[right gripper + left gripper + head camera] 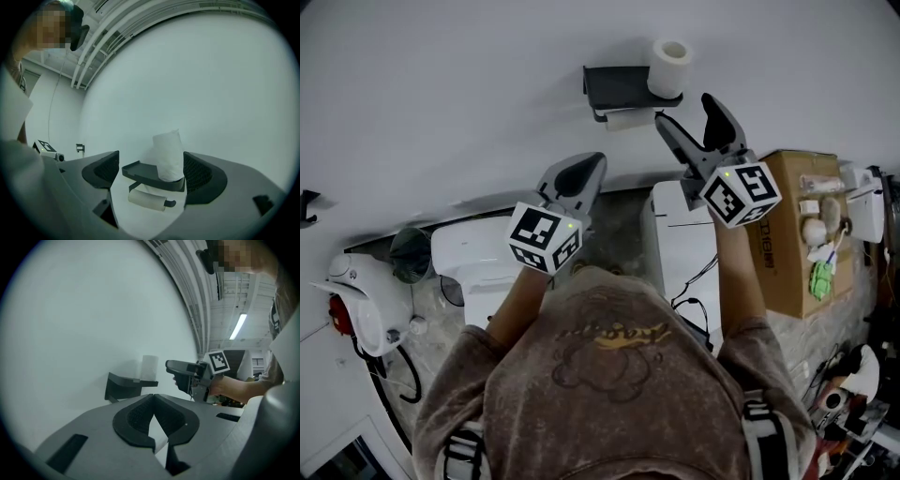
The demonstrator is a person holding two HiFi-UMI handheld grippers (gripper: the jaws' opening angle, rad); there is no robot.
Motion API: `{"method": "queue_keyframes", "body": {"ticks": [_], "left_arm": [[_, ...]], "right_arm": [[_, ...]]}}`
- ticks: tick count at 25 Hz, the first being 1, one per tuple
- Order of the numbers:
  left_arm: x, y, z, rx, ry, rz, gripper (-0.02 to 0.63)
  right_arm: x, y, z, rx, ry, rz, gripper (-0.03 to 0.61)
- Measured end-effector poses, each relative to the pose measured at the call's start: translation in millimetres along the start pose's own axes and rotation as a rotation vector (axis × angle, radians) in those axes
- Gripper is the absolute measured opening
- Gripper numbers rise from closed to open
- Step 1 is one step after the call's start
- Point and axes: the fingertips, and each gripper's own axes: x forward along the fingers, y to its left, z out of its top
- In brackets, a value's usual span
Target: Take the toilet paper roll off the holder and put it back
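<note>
A white toilet paper roll stands upright on the right end of the dark wall holder's shelf. A second roll hangs on the bar under the shelf. My right gripper is open just below and to the right of the holder. In the right gripper view the upright roll shows between the spread jaws, close to the right pad, and neither pad presses on it. My left gripper hangs lower and to the left, shut on nothing. Its view shows the holder, the roll and the right gripper.
A white toilet stands below the left gripper. A white cabinet and a cardboard box with small items beside it stand at the right. A small hook sticks out of the wall at far left. Cables lie on the floor.
</note>
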Motion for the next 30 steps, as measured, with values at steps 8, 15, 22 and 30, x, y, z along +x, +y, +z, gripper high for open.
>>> {"method": "queue_keyframes", "body": {"ticks": [8,15,22,30], "left_arm": [[-2,0,-1,-0.015,0.0,0.006,0.018],[-4,9,-3,-0.029,-0.001,0.029,0.018],[-7,14,-4,-0.042,-0.003,0.044,0.018],[-5,13,-4,-0.047,-0.006,0.041,0.019]], "right_arm": [[40,-25,19,-0.072,0.003,-0.006,0.407],[64,-34,19,-0.104,0.021,0.013,0.391],[76,-37,16,-0.167,0.067,0.012,0.314],[76,-39,19,-0.201,0.073,0.007,0.273]]}}
